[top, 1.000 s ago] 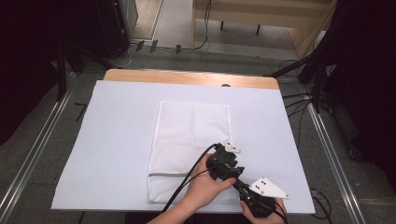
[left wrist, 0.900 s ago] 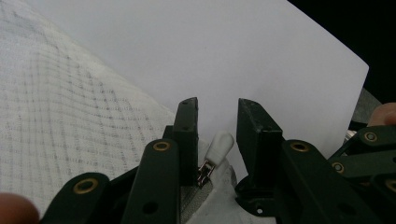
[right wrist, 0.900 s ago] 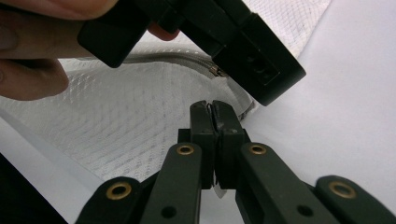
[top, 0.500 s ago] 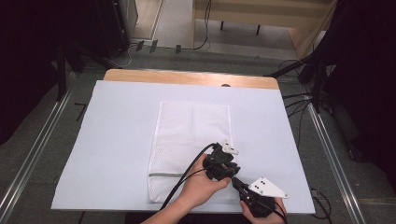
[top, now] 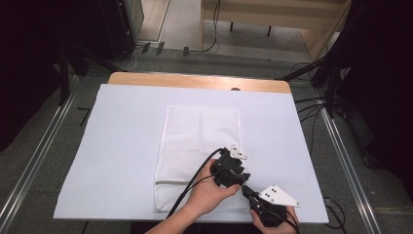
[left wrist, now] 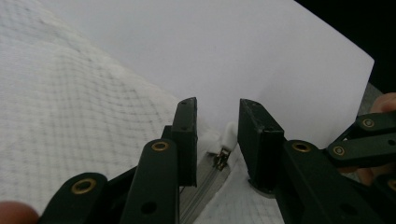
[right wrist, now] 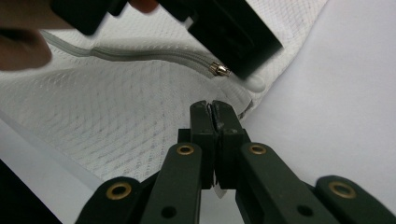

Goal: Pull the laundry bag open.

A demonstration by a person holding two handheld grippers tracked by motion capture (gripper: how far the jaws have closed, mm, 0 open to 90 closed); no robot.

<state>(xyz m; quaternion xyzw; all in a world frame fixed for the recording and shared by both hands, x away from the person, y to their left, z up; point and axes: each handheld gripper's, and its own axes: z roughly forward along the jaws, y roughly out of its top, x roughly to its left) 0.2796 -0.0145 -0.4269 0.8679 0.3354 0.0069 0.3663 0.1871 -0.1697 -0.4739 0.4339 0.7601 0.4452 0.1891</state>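
We're looking down on a white mesh laundry bag (top: 199, 146) lying flat on the white table cover (top: 122, 146), near the front edge, and both our grippers are crowded at its near right corner. That's where the zipper (right wrist: 154, 52) ends, so the bunching makes sense.

Our right gripper (right wrist: 215, 114) has its jaws pressed together on the bag's corner edge; a sliver of white fabric shows between them in the right gripper view. We read that as an anchor: pin the cloth so it won't drag along when the slider is pulled.

Our left gripper (left wrist: 215, 140) sits with jaws spread, straddling the zipper pull (left wrist: 223, 151), the small metal slider with its white tab right between the pads but not yet pinched. From above, the left gripper (top: 230, 168) lies on the bag and the right gripper (top: 251, 192) comes in just beside it from the table's front edge.

Our guess is the left closes on that tab next; it's small, so alignment matters.
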